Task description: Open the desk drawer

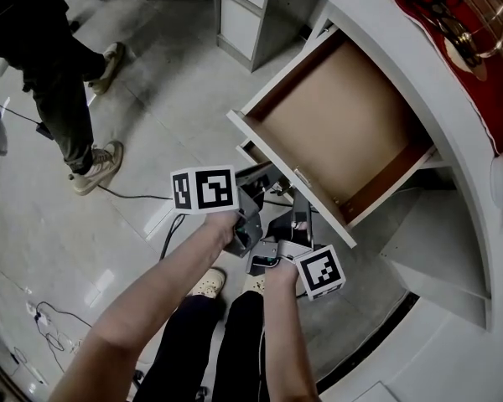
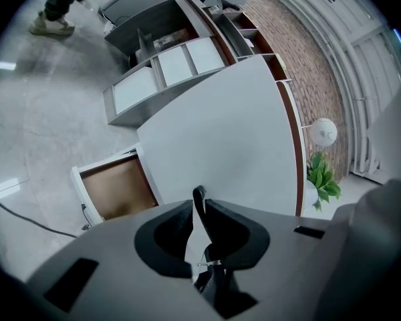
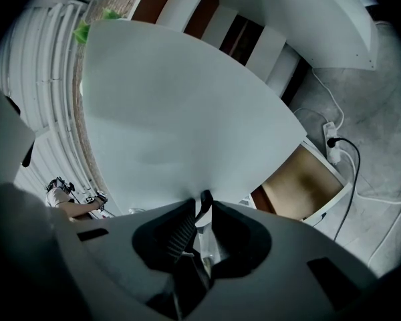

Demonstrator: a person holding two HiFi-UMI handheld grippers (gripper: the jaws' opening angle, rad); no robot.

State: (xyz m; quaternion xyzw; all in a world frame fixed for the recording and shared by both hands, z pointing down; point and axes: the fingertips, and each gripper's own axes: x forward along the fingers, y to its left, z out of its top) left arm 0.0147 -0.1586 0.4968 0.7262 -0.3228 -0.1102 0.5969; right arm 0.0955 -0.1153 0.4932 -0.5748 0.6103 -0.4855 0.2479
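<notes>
We are looking down on the desk drawer (image 1: 335, 132), which is standing pulled well out of the white desk (image 1: 402, 48), its brown inside lying bare and its white front panel facing us. We are holding both grippers side by side just in front of that panel, with our forearms reaching in from below; whether either one is touching the panel, the head view is not letting us tell. The left gripper (image 2: 198, 202) is showing its two dark jaws drawn close, with only a thin sliver of light between them, and nothing is sitting in that gap. The right gripper (image 3: 202, 207) is showing the same: jaws a slim gap apart and gripping nothing. In both gripper views a broad white surface of the desk is filling the middle, with the open drawer lying off to one side. A person (image 1: 59, 90) in dark trousers and light shoes is standing on the pale floor (image 1: 168, 99) at upper left, a dark cable (image 1: 130, 195) is trailing near their feet, and a white cabinet (image 1: 247, 15) is standing beyond the drawer. A green plant (image 2: 323, 178) is sitting at the desk's far edge
</notes>
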